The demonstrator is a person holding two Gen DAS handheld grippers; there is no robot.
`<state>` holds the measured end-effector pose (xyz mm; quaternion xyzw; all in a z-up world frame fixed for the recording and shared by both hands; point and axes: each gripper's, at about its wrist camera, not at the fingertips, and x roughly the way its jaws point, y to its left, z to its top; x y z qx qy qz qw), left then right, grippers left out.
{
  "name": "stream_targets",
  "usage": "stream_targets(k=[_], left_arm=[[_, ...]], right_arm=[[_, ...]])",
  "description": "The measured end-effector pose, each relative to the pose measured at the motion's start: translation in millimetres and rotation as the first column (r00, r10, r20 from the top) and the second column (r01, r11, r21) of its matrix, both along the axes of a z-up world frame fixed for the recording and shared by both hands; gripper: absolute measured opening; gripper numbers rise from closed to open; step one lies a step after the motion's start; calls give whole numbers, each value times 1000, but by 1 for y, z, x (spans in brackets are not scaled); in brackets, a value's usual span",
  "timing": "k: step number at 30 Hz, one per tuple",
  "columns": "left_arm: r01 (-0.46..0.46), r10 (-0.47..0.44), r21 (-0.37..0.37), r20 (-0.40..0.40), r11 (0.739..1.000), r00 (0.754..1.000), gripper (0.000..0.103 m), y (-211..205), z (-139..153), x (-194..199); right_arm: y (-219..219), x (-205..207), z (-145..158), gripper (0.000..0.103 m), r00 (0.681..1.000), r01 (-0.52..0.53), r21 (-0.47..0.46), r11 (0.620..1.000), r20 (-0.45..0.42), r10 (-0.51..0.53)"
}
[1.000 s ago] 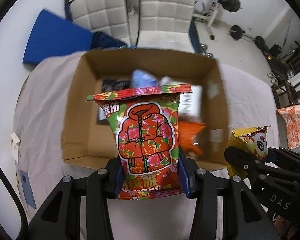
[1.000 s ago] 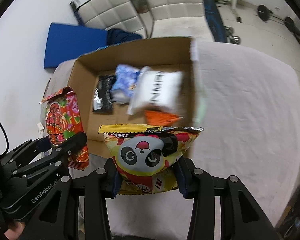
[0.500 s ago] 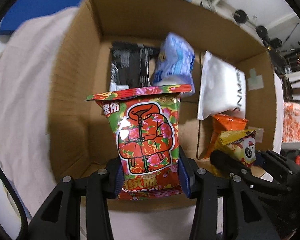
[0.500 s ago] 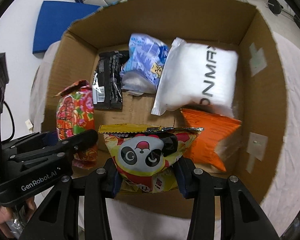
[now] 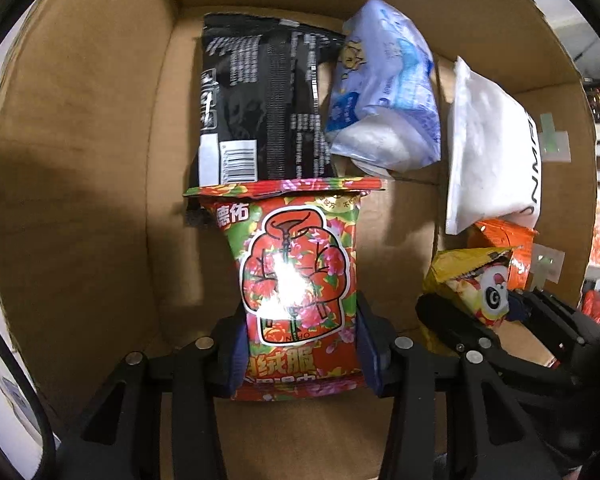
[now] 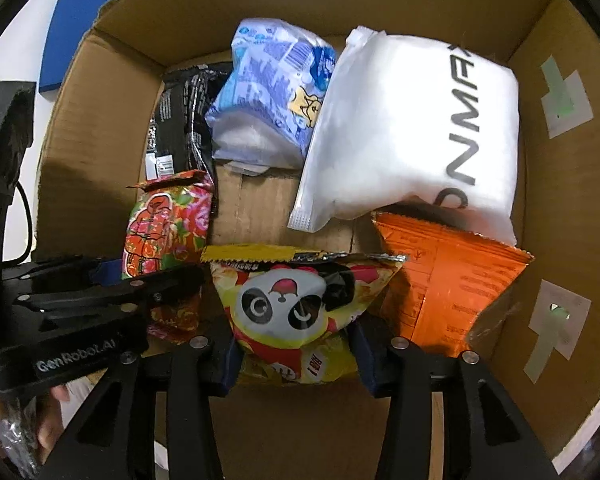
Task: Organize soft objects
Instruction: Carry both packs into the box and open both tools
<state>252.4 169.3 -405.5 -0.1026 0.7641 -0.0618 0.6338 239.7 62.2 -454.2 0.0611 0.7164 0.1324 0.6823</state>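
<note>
Both tongs have dropped from above the cardboard box (image 6: 80,152) to inside it: left tongs (image 5: 300,344) clench the red packet (image 5: 296,276), while right tongs (image 6: 296,344), starting to part, still pinch the panda bag (image 6: 300,304), so release seems next.

matt brown cardboard box (image 6: 100,128), glossy foil snack packets (image 6: 300,304), matt black plastic grippers (image 6: 296,364)

1. The left gripper (image 5: 300,344) is matte black, with angular fingers built from flat, strut-like links with triangular cut-outs.
2. Round silver screws sit at the finger joints, two on each side.
3. Dark blue pads (image 5: 236,352) line the inner faces of the fingers.
4. The right gripper (image 6: 296,356) has the same black frame, silver screws and blue pads.
5. Seen from the right wrist, the left gripper's side carries white lettering reading "GenRobot.AI".
6. A thin black cable (image 6: 27,216) curves behind the left gripper's body.
</note>
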Motion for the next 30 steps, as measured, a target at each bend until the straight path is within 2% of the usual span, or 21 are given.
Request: stream_targets(k=[7, 12, 14, 18, 22, 23, 24, 25, 26, 30], left_arm=[[-39, 38, 19, 12, 999, 999, 43, 12, 11, 1], [-45, 40, 50, 86, 998, 995, 47, 6, 45, 3], [-47, 38, 65, 126, 997, 991, 49, 3, 62, 1], [-51, 28, 104, 212, 993, 977, 54, -6, 97, -9], [-56, 18, 131, 279, 990, 960, 59, -19, 125, -16], [-61, 20, 132, 292, 989, 956, 67, -17, 130, -18], [-65, 21, 135, 305, 989, 952, 80, -18, 134, -20], [-67, 20, 138, 316, 988, 949, 85, -17, 139, -22], [-69, 19, 145, 327, 987, 945, 89, -20, 141, -23], [-88, 20, 165, 376, 982, 926, 92, -24, 152, -31]], right_arm=[[0, 5, 2, 77, 1000, 16, -29, 999, 12, -16], [-7, 2, 17, 78, 999, 30, -54, 998, 33, -28], [-11, -1, 26, 83, 998, 37, -72, 997, 47, -34], [-29, -5, 55, 84, 994, 73, -91, 993, 86, -65], [-37, -14, 86, 95, 988, 98, -117, 988, 133, -83], [-43, -16, 94, 96, 986, 103, -123, 987, 145, -85], [-48, -19, 103, 97, 984, 107, -132, 985, 157, -86], [-53, -22, 110, 103, 982, 111, -140, 984, 165, -87], [-59, -24, 116, 103, 980, 117, -144, 983, 175, -91], [-75, -34, 141, 103, 973, 140, -153, 978, 204, -107]])
